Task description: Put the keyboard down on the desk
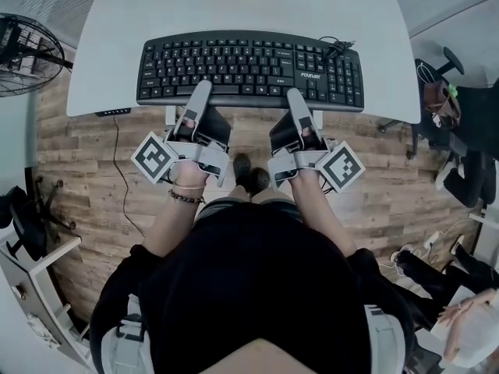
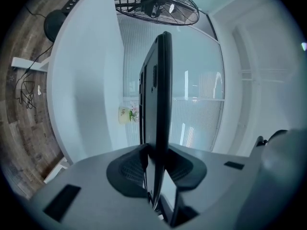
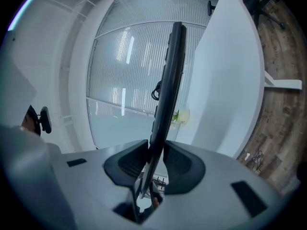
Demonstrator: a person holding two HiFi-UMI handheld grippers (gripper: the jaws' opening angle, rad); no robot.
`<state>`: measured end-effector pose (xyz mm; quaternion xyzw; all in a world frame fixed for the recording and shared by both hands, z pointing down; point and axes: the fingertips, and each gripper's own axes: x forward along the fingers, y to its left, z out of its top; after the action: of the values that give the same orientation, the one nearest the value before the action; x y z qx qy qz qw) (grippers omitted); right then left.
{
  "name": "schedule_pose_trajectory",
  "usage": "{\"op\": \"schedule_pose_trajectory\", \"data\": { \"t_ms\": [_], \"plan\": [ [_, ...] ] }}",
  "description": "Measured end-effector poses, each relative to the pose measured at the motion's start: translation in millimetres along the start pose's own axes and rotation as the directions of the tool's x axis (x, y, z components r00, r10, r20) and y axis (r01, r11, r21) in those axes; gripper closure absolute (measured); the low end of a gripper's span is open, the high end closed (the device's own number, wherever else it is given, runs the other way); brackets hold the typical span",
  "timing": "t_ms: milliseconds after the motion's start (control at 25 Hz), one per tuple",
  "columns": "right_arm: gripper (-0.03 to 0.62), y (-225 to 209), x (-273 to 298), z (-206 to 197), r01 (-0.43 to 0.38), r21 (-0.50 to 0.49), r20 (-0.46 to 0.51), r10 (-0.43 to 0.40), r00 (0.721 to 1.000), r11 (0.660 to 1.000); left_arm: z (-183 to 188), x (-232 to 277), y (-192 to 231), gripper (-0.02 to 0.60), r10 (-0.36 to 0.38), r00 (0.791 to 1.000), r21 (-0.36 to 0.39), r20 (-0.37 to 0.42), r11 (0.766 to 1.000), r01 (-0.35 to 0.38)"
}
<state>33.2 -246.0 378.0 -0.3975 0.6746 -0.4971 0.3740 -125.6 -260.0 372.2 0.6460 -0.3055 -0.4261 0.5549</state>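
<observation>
Desk [image 1: 234, 6]: white, standing on a wood floor [image 1: 93, 178], straight ahead of me.
Keyboard [image 1: 249, 68]: black, lying lengthwise over the desk's near half. Seen edge-on from my gripper views, a gap shows between it and the desk top.
Left gripper [image 1: 200, 90]: my jaws are clamped on the keyboard's near edge, left of its middle.
Right gripper [image 1: 297, 98]: my jaws are clamped on the same edge, right of its middle.
Pot [image 2: 125, 115]: small, at the desk's far edge.

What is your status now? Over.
Left gripper, right gripper: both shut on keyboard, near edge. Keyboard held above desk, not yet down. Small pot at far edge, clear.
</observation>
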Motion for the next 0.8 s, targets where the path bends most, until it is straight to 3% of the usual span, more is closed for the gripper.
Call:
{"op": "schedule_pose_trajectory", "data": {
  "t_ms": [800],
  "plan": [
    [0.490, -44.4, -22.8, 3.6, 0.055, 0.010, -0.039, -0.054, 0.998, 0.998, -25.8, -14.7, 45.9, 0.480, 0.070, 0.997, -0.018, 0.019, 0.997, -0.070]
  ]
}}
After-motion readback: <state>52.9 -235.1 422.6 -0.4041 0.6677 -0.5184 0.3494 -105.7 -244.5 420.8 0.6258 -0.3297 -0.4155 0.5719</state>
